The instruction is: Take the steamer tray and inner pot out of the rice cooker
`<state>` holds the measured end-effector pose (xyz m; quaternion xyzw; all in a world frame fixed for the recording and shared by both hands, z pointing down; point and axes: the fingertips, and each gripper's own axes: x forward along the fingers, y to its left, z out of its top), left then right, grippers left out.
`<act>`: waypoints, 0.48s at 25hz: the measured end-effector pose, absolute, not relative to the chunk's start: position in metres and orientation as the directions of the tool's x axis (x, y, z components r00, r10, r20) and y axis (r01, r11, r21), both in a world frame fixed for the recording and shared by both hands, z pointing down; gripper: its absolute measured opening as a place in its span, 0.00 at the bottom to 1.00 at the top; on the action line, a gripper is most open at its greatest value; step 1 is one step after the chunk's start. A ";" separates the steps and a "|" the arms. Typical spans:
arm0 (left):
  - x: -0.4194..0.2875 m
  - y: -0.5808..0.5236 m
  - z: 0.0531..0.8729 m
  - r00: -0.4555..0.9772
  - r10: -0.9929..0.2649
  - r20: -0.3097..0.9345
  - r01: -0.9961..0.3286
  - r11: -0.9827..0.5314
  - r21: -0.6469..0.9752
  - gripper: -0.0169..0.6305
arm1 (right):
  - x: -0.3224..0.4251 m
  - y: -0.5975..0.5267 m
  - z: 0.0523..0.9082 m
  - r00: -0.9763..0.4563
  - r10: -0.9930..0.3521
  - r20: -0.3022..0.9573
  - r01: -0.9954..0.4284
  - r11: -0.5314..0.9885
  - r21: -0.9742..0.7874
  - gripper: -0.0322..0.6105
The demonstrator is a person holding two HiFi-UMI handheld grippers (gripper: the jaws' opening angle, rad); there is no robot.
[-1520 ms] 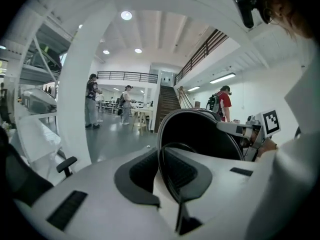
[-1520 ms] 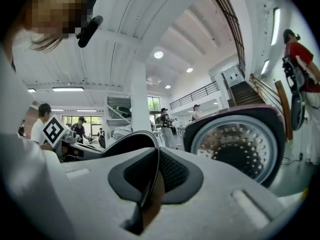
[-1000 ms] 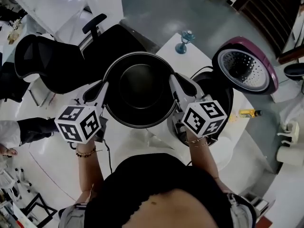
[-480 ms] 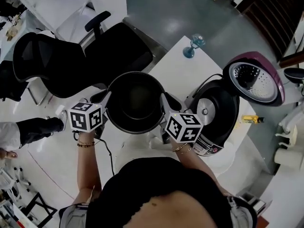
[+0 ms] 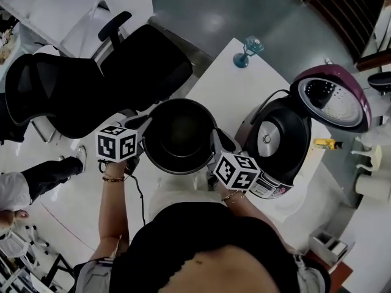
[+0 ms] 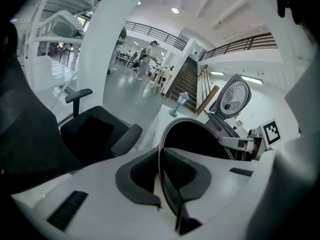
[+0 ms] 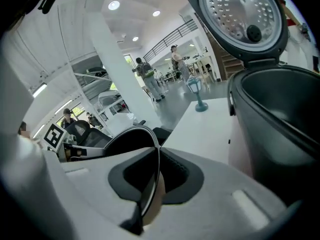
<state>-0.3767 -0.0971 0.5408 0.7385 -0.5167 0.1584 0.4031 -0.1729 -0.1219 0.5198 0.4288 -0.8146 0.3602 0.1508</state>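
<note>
At the far left we see a black office chair (image 5: 79,84) with a mesh back and armrests, standing on the pale floor just beside the white rectangular table (image 5: 226,90). Next comes our left gripper (image 5: 145,122), white with dark pads and a cube of square markers behind it; in the left gripper view its two jaws are pressed together on the thin left rim of the round dark metal inner pot (image 5: 179,136), one pad inside the wall and one outside. The pot is out of the cooker, upright with its mouth facing up, held between both grippers over the near left edge of the table; whether its bottom touches the table we cannot tell. On the opposite rim our right gripper (image 5: 215,139) is clamped in the same way, as the right gripper view shows. Far behind, on the far corner of the table, a small blue stemmed goblet (image 5: 246,49) stands. To the right of the pot, near it, stands the dark round rice cooker (image 5: 287,163), open, with a shiny round heating plate (image 5: 266,138) visible at the bottom of its cavity. Its purple hinged lid (image 5: 336,99) stands raised at the right, the perforated silver inner side toward us. A small yellow object (image 5: 324,144) lies on the table just beside the cooker
</note>
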 end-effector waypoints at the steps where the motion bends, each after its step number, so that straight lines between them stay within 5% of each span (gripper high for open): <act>1: -0.376 -0.100 0.541 0.427 -0.631 0.648 -0.887 -0.152 0.436 0.07 | -0.172 -0.121 0.522 -0.580 -0.592 0.560 -0.811 0.358 -0.463 0.09; 12: -0.369 -0.124 0.544 0.472 -0.609 0.637 -0.865 -0.182 0.468 0.07 | -0.162 -0.127 0.538 -0.507 -0.618 0.601 -0.858 0.296 -0.419 0.10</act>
